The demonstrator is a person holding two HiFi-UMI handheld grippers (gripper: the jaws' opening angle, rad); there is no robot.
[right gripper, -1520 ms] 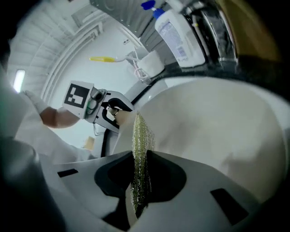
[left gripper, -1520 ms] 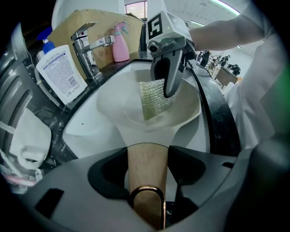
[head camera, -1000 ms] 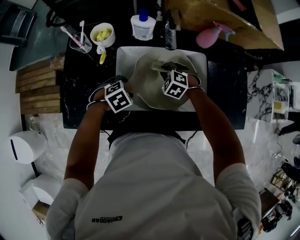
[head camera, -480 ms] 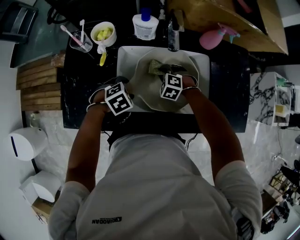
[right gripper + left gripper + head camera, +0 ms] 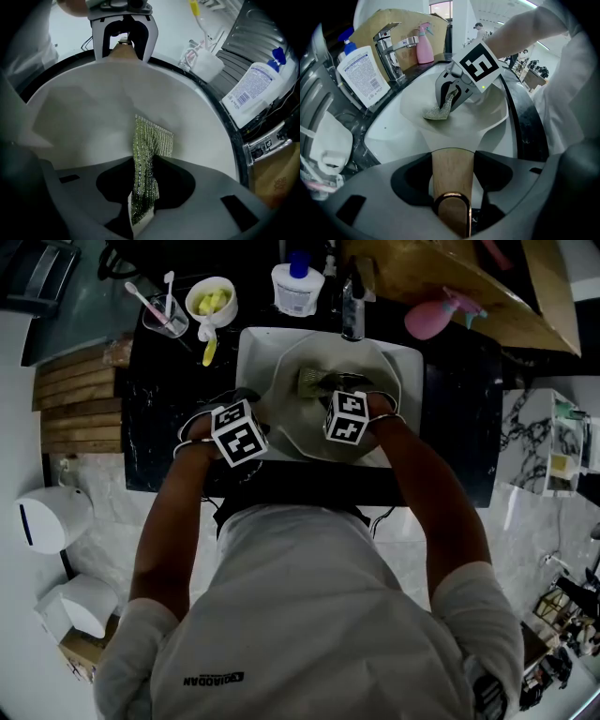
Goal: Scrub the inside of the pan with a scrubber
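A white pan (image 5: 300, 418) lies tilted in the sink, and its inside (image 5: 459, 124) faces both grippers. My left gripper (image 5: 452, 160) is shut on the pan's wooden handle (image 5: 451, 176) at the near left rim (image 5: 246, 427). My right gripper (image 5: 144, 168) is shut on a greenish mesh scrubber (image 5: 143, 159). The scrubber's free end (image 5: 438, 110) presses flat on the pan's inner wall (image 5: 93, 112). In the head view the scrubber (image 5: 313, 382) shows just beyond the right gripper's marker cube (image 5: 347, 416).
The faucet (image 5: 353, 304) stands behind the white sink (image 5: 248, 348). A soap bottle (image 5: 297, 284) and a pink spray bottle (image 5: 429, 320) sit on the dark counter. At the back left are a bowl (image 5: 210, 300) and a glass with toothbrushes (image 5: 164, 317).
The right gripper has shifted slightly left and nearer with the scrubber on the pan's inside. The left gripper has kept its hold on the handle.
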